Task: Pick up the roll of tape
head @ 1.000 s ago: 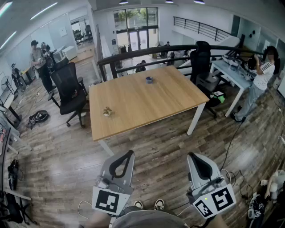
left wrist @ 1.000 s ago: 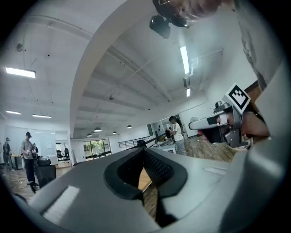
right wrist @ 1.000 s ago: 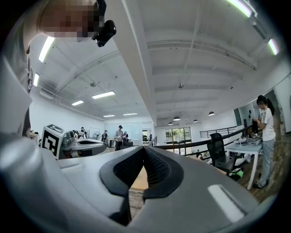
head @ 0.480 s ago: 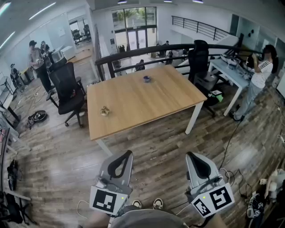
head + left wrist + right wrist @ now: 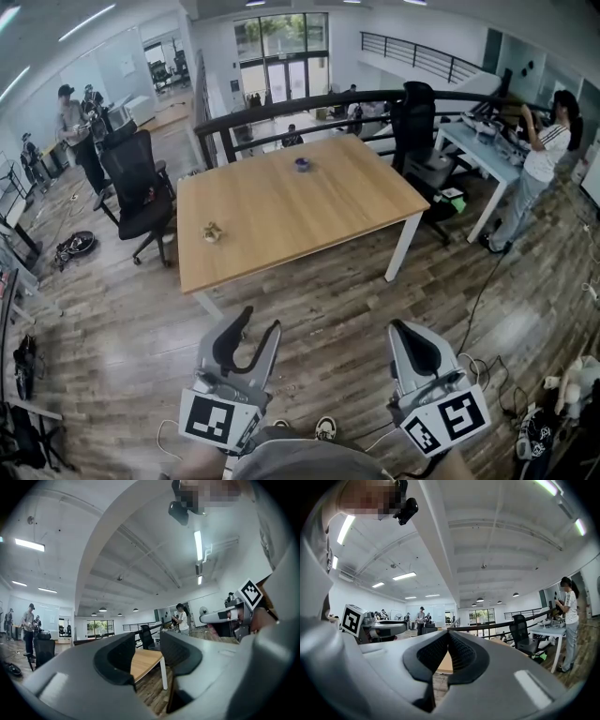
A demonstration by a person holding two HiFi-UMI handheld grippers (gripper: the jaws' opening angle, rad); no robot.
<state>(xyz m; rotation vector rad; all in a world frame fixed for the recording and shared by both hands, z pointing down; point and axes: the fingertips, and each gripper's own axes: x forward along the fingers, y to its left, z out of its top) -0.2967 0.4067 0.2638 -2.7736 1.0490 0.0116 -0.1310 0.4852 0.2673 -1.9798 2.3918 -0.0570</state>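
The wooden table [image 5: 309,211] stands well ahead of both grippers. A small blue round object [image 5: 302,164] sits near its far edge and a small tan object [image 5: 213,232] near its left side; which of them is the tape roll I cannot tell. My left gripper [image 5: 261,319] is low in the head view, short of the table, and its jaws are opening with nothing between them. In the left gripper view the left gripper [image 5: 147,641] shows the table [image 5: 143,660] through the gap. My right gripper [image 5: 405,326] is shut and empty. The right gripper [image 5: 448,633] has its pads together.
A black office chair [image 5: 139,187] stands left of the table, another [image 5: 412,117] at its far right corner. A white desk [image 5: 478,145] with a person [image 5: 539,164] is at the right. A dark railing [image 5: 281,108] runs behind the table. Cables [image 5: 497,366] lie on the wooden floor.
The left gripper's jaws have gone from shut to spread apart. The right gripper stays shut. The table has drifted slightly left in the head view.
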